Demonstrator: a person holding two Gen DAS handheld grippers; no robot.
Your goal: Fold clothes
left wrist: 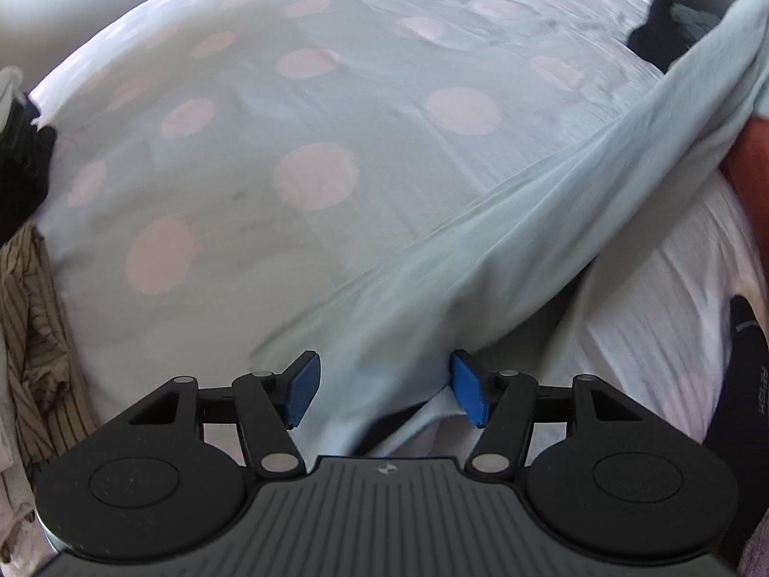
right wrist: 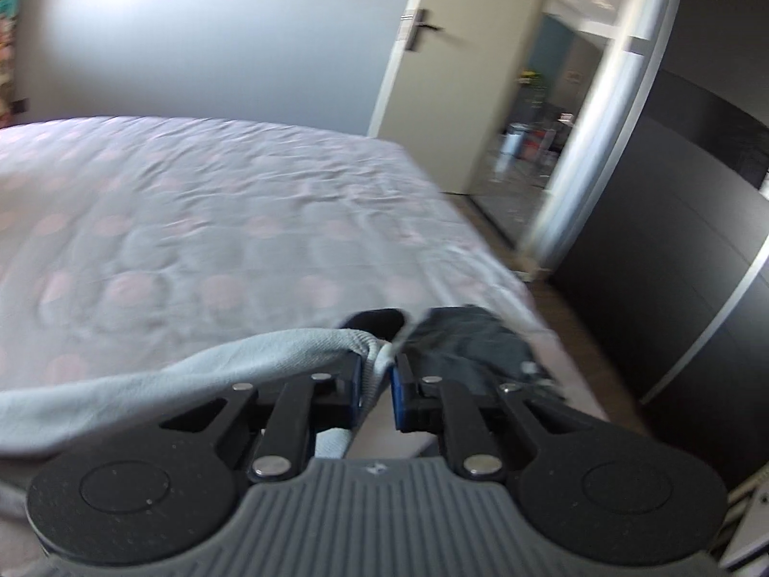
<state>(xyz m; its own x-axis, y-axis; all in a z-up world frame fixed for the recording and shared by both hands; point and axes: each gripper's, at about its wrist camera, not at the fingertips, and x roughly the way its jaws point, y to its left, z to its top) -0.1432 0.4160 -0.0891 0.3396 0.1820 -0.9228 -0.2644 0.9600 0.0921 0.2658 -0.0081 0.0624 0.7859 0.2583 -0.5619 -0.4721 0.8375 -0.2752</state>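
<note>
A pale blue garment stretches in a taut band from the upper right down to my left gripper. The left jaws stand wide open, with the cloth lying loosely between the blue pads. In the right wrist view my right gripper is shut on a bunched edge of the same pale blue garment, held above the bed. The bed sheet is white with pink dots and also shows in the right wrist view.
Dark clothes lie at the bed's far right, and a dark garment lies by the bed edge. A striped shirt and black clothes sit at the left. An open door and dark wardrobe stand right.
</note>
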